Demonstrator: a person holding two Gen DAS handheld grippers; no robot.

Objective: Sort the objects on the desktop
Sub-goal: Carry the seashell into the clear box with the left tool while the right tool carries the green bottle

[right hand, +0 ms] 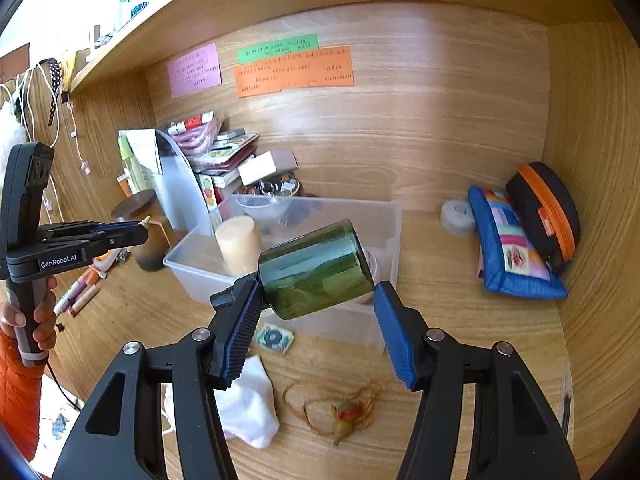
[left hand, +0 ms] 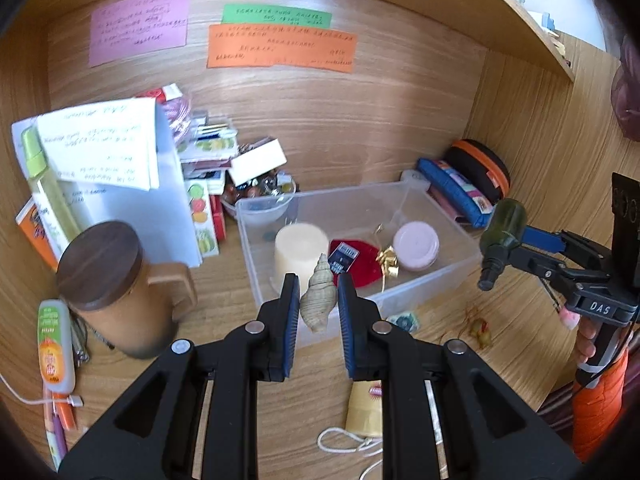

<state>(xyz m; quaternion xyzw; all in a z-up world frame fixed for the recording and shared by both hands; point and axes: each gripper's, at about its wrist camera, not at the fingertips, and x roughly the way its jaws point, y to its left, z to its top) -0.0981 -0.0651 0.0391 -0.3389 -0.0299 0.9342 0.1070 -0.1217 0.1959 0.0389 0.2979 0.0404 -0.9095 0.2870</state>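
My left gripper (left hand: 319,292) is shut on a beige spiral seashell (left hand: 318,300) and holds it over the front wall of the clear plastic bin (left hand: 416,288). My right gripper (right hand: 316,300) is shut on a dark green glass bottle (right hand: 316,270), held on its side above the bin's front (right hand: 384,220); the bottle also shows in the left wrist view (left hand: 502,226). In the bin lie a cream candle (left hand: 300,250), a red pouch (left hand: 354,264), a gold bow (left hand: 388,260) and a pink-lidded jar (left hand: 416,246).
On the desk lie a small patterned tile (right hand: 274,338), a white cloth (right hand: 248,404), a gourd charm on orange cord (right hand: 344,416), a blue pouch (right hand: 512,248), a black-orange case (right hand: 548,208), a brown lidded mug (left hand: 112,288), stacked papers and boxes (left hand: 132,160) and a yellow tag (left hand: 364,408).
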